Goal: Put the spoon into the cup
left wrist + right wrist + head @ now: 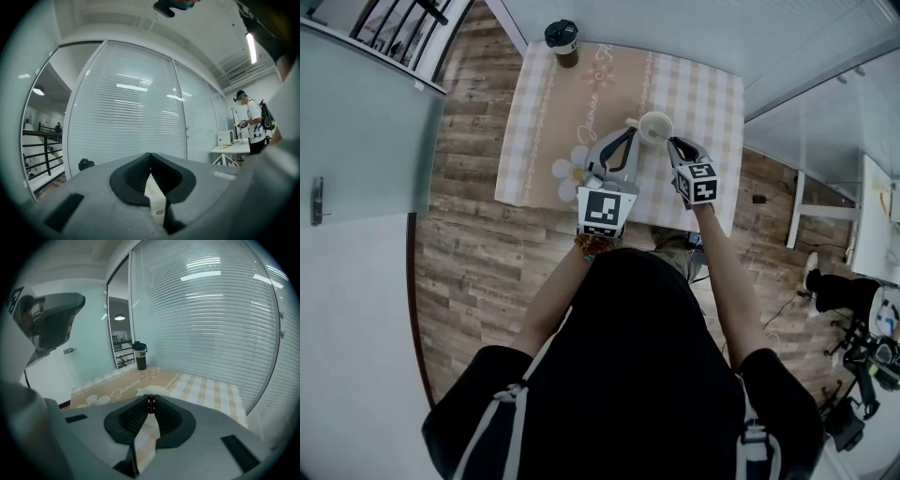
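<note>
R gripper: fingers clamped on a thin dark stem at centre frame, prob the spoon. Its bowl end is hidden below. L gripper: fingers together at the tips, pinching a pale piece that looks like the handle of the cup, so likely steadying it. The cup sits upper centre in head view on the checked tabletop, rim just beyond R tips. Dark tumbler at top of frame, well apart, not involved. Step: insertion, spoon poised by the rim. Next: centre over the mouth, lower, then open R fingers w/o clipping the rim.
</note>
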`<state>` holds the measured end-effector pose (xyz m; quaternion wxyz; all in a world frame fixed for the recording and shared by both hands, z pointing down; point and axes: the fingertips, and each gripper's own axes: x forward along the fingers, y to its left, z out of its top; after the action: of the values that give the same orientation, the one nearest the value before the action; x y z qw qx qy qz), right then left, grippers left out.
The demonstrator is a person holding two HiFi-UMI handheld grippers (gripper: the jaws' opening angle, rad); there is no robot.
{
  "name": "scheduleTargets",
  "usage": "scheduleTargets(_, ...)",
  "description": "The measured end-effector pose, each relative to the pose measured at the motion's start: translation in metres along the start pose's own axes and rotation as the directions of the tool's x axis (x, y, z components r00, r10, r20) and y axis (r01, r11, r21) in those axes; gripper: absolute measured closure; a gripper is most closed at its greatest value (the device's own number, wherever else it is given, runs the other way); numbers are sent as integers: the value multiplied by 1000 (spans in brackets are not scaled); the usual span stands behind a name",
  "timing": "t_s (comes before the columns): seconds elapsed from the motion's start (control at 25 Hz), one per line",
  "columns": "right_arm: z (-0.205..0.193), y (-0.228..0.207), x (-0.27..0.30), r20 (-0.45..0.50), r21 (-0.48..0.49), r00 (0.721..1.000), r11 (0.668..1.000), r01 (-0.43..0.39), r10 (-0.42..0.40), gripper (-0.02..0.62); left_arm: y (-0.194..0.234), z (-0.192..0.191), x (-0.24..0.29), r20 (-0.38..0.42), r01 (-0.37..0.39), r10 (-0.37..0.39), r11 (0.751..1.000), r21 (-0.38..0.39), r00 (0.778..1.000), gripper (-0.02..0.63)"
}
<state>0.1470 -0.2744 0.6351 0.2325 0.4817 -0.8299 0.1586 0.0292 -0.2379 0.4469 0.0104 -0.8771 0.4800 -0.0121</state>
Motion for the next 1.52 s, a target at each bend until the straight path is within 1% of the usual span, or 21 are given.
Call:
scheduleTargets(0.24, -5, -3, 4, -21, 1, 1000, 1000, 4, -4, 555, 3, -1, 0, 0, -6, 6, 1000, 1, 1000, 592)
scheduleTargets(0.4, -16, -1, 6, -46, 9, 999, 1000, 3, -3, 555, 3, -4, -3, -12, -9, 9, 1000, -1, 1000, 592)
scheduleTargets(0.6, -17, 2, 11, -58, -2, 998, 1000, -6, 6, 555, 7, -5, -2, -11, -16, 16, 1000, -3, 1000, 591)
scheduleTargets(0.88, -29, 4, 17, -112, -2, 994, 1000, -17, 17, 555, 11, -7, -3, -13, -23, 22, 1000, -13, 1000, 592)
scheduleTargets(1.28, -30, 6, 22, -141, -19, 990, 999, -33, 31, 555, 13, -9, -1, -13, -20, 20, 1000, -17, 1000, 591)
scheduleTargets(1.52, -30, 6, 23, -148, -13, 988, 999, -36, 34, 555, 14, -9, -2, -14, -20, 19, 1000, -19, 1000, 592)
